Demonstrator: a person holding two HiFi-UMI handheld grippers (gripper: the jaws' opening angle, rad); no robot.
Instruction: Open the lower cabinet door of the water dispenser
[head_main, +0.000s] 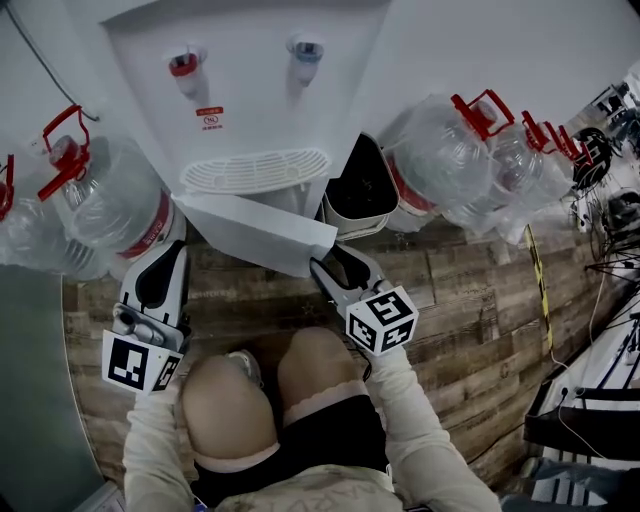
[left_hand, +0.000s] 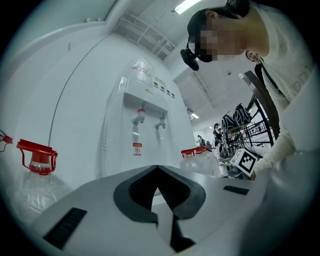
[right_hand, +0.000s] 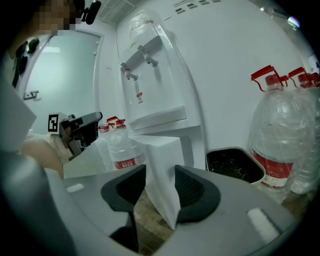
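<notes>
The white water dispenser (head_main: 250, 90) stands against the wall, its red and blue taps above a drip grille. Its lower cabinet door (head_main: 260, 230) hangs swung out towards me, hinged on the left. My right gripper (head_main: 330, 268) is at the door's free edge. In the right gripper view the door's edge (right_hand: 162, 155) stands between the dark pads (right_hand: 192, 192), which close against both faces. My left gripper (head_main: 160, 275) hovers left of the door, near a bottle. Its tips meet with nothing between them (left_hand: 158, 172), pointing level at the dispenser (left_hand: 135, 145).
Large clear water bottles with red caps stand on both sides of the dispenser (head_main: 110, 200) (head_main: 440, 150). A grey bin with a black inside (head_main: 362, 190) sits just right of the door. My knees (head_main: 270, 390) are above the wooden floor (head_main: 470, 290). Cables and racks crowd the right (head_main: 610, 230).
</notes>
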